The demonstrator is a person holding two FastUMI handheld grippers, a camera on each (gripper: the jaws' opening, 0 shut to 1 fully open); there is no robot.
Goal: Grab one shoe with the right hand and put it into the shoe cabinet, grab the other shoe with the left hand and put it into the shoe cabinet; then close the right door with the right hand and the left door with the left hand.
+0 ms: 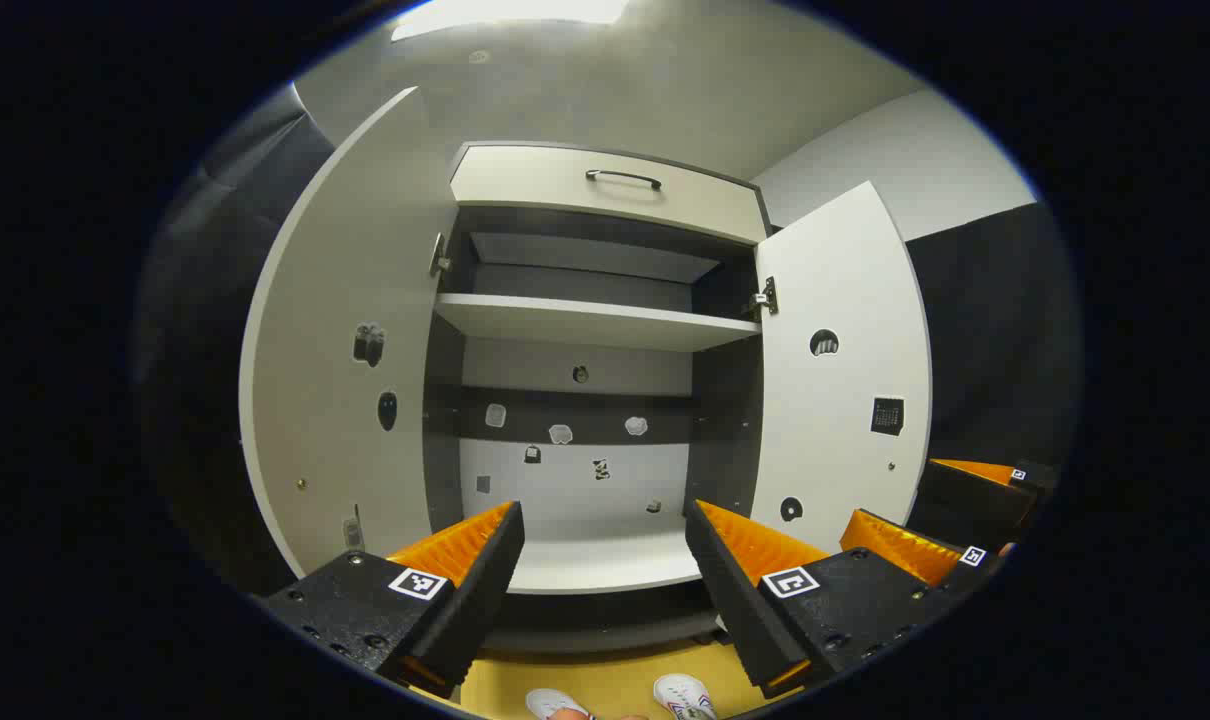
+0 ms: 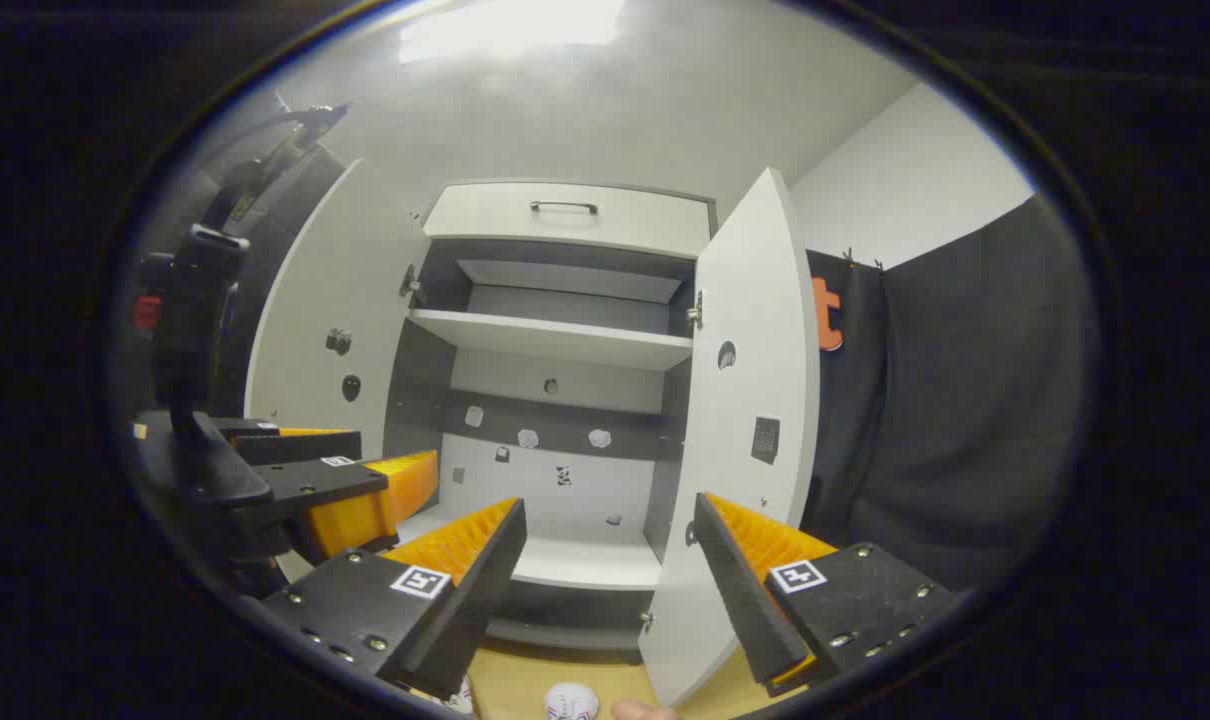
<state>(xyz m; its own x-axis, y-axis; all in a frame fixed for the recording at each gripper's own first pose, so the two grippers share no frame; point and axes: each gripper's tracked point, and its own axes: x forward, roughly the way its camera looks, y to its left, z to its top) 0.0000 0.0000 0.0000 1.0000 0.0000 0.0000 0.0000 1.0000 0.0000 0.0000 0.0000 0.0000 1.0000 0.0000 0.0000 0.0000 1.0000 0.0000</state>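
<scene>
Each finger of the left gripper (image 1: 605, 560) is built as a matte black block studded with round screws and marked on top with a square black-and-white tag. Ribbed inner pads are fitted. The right gripper (image 2: 610, 560) is built identically, with the same screws and tags.

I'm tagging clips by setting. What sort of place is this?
Probably a staged recording booth, not a home: a cabinet with both doors open and bare shelves, black cloth on the wall, shoes on the floor.
</scene>
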